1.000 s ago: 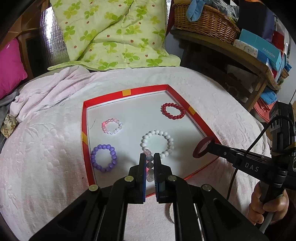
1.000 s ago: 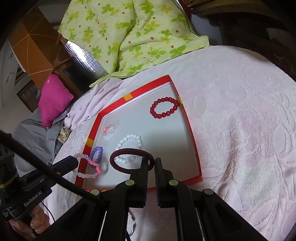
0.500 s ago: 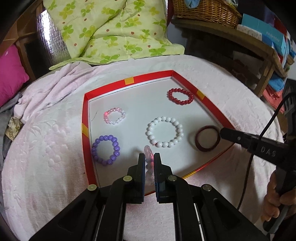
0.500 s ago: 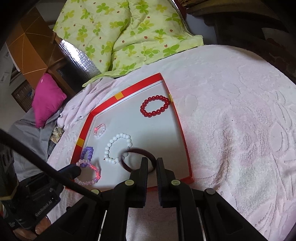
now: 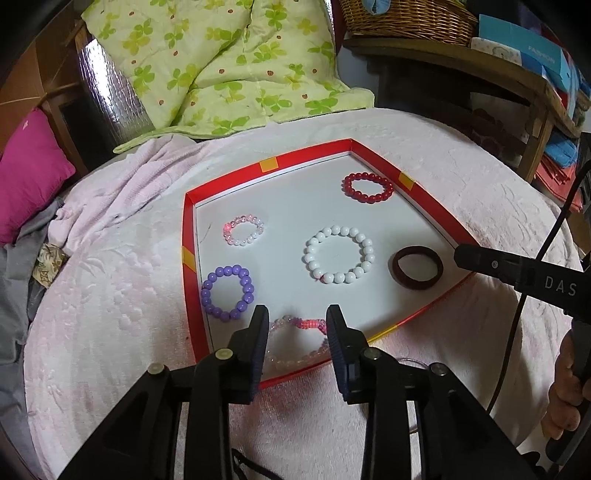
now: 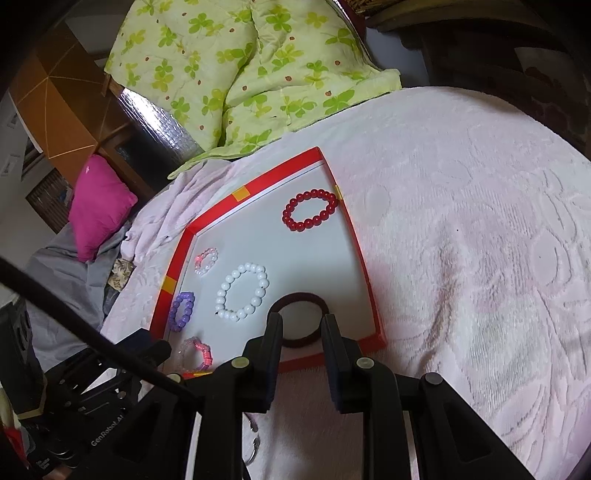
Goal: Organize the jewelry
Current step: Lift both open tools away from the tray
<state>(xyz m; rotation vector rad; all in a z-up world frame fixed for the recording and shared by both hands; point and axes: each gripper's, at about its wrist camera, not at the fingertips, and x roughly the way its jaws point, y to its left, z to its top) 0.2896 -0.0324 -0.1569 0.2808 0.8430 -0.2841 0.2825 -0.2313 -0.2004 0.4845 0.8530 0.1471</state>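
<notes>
1. I see a shallow white tray with a red rim lying on a pale pink embossed blanket that covers a bed.
2. My left tongs stand wide apart at the tray's near edge, holding nothing. A clear-and-pink beaded bracelet with a pink cord knot lies flat on the tray floor between the two fingers; I cannot tell whether either finger touches it.
3. My right tongs are likewise spread and empty. A dark maroon elastic hair band lies in the tray's near right corner, its near arc passing behind the fingertips.
4. In the left wrist view, the same band rests just beside the right tongs' black finger, apart from it.
5. Other jewelry on the tray floor, each piece separate from its neighbours:
   - a round purple beaded bracelet near the left wall;
   - a large white pearl-like beaded bracelet in the middle;
   - a small pink-and-white beaded bracelet behind the purple one;
   - a dark red beaded bracelet in the far right corner.
6. Surroundings: a light green clover-print quilt lies beyond the tray, a magenta cushion at far left, and a wicker basket on a wooden shelf at upper right.
</notes>
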